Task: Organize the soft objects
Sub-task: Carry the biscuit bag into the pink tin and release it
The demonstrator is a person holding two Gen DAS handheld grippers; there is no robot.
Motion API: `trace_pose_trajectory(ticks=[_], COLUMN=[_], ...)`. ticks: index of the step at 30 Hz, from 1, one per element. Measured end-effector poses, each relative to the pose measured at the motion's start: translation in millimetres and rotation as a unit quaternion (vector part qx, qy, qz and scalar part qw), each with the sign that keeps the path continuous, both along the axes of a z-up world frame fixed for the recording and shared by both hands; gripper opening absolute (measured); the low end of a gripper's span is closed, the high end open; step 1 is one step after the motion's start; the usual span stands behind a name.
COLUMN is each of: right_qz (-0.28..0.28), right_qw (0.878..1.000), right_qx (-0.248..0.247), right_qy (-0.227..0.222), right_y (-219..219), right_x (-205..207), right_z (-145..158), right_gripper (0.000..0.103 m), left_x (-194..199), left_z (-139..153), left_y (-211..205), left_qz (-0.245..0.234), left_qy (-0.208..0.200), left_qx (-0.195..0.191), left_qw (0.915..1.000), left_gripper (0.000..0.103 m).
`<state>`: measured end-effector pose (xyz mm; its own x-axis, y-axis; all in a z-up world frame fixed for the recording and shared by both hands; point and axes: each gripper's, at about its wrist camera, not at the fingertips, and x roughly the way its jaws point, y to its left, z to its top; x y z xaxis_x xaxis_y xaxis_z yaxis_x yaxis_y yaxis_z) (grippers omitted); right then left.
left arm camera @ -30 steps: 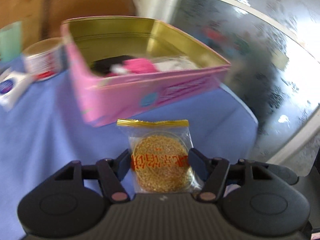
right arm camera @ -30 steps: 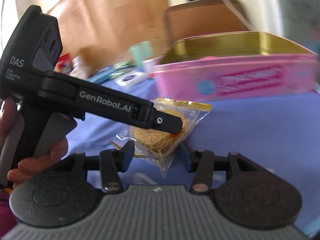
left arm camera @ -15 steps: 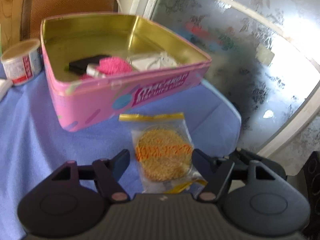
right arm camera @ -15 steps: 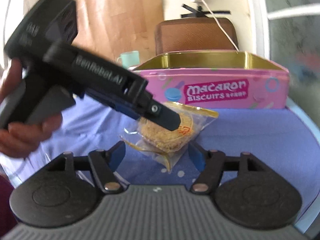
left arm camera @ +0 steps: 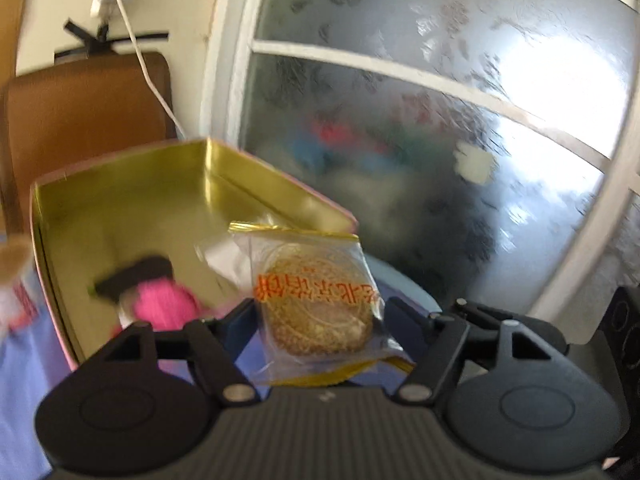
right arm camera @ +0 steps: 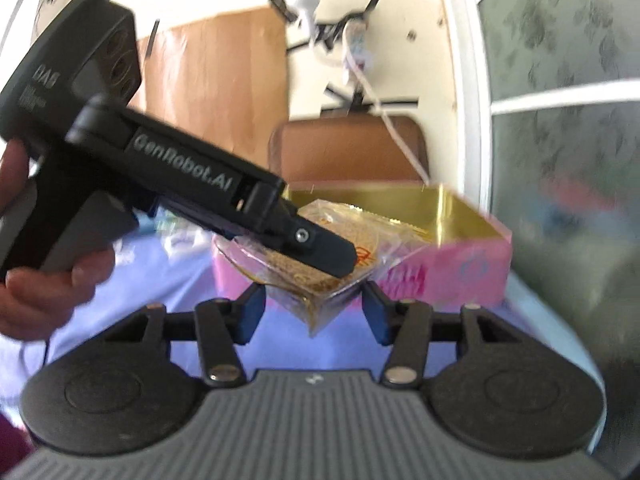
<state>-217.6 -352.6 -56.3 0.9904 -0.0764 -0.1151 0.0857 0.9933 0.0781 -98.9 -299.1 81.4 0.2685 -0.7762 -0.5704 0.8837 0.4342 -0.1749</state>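
Gold-lined pink tin (left arm camera: 132, 208) with pink ball (left arm camera: 164, 310) inside

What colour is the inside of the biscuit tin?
Shiny gold inside the biscuit tin; clearest in the left wrist view.

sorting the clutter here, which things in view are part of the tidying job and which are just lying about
Part of the job:
- bagged cake, in the left hand-held gripper
- pink tin
- pink soft item inside it

Lying about:
- brown chair
- white cable
- frosted window
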Motion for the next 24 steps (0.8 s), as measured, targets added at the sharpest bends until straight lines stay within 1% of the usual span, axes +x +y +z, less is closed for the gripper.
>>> trace_pose_trajectory(ticks=[2,4,7,9,10,12,13,17,19,20,21,24], right_qz=[-0.003,0.002,0.005,-0.014,-0.035,-0.08,-0.09,-0.096,-0.099,-0.096,-0.095,-0.078], right_qw=[1.0,1.0,0.999,0.998,0.996,0.991,0.991,0.993,0.994,0.994,0.995,0.997], right_qx=[0.007,0.011,0.014,-0.003,-0.018,-0.047,-0.047,-0.013,-0.008,-0.005,-0.001,0.014], right_qy=[0.004,0.012,0.041,0.068,0.079,0.091,0.091,0.068,0.055,0.044,0.035,0.008], right_y=[-12,-21,-32,-33,-33,-33,-34,-33,-25,-21,-17,-3], right_x=[22,49,94,126,140,156,156,137,122,114,106,92], right_z=[13,21,22,19,17,12,10,10,12,14,17,28], right_gripper=[0.056,0.056,0.056,0.056,0.056,0.056,0.056,0.056,0.053,0.048,0.046,0.044], left_x=[24,54,92,110,114,116,114,98,86,82,77,68], left_z=[2,-2,-14,-18,-17,-11,-10,1,5,6,8,5], left_y=[-12,-25,-45,-53,-52,-39,-30,11,35,44,54,99], left_qz=[0.02,0.05,0.098,0.129,0.135,0.141,0.137,0.124,0.119,0.119,0.12,0.135], left_qy=[-0.005,0.004,0.022,0.019,0.017,0.017,0.019,0.014,0.009,0.01,0.012,0.025], left_qx=[0.003,0.012,0.027,0.041,0.039,0.02,0.009,-0.031,-0.044,-0.048,-0.052,-0.066], left_qw=[0.9998,0.9987,0.9946,0.9906,0.9899,0.9896,0.9904,0.9917,0.9919,0.9916,0.9913,0.9884], left_gripper=[0.073,0.073,0.073,0.073,0.072,0.072,0.073,0.073,0.073,0.073,0.073,0.074])
